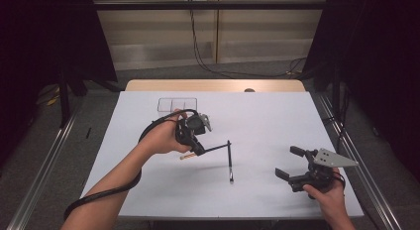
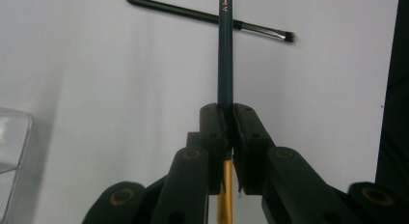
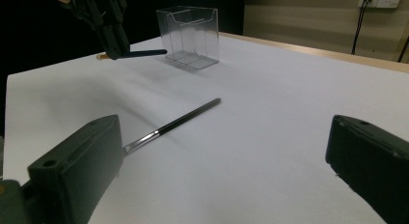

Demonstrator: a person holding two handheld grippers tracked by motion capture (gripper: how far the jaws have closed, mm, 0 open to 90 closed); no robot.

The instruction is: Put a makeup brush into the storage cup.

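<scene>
Item one: my left tool (image 1: 197, 149), jaws clamped tight on a slim dark teal makeup brush with a gold ferrule (image 1: 214, 149). In the left gripper view the teal handle (image 2: 225, 55) runs straight out from between the pads, the gold part behind them. The brush is held clear of the white table (image 1: 267, 121), roughly level, its free end above the second brush.

Item two: a thin black makeup brush with a silver ferrule (image 1: 230, 160), lying flat on the table near the middle, between my two tools; bristle end towards me.

Item three: a clear plastic compartmented organiser box (image 1: 177, 104), standing upright at the far left part of the table, just beyond my left hand (image 1: 161, 136).

Item four: my right tool (image 1: 289, 163), jaws spread wide with nothing between them, held low at the near right corner, well apart from both brushes.
</scene>
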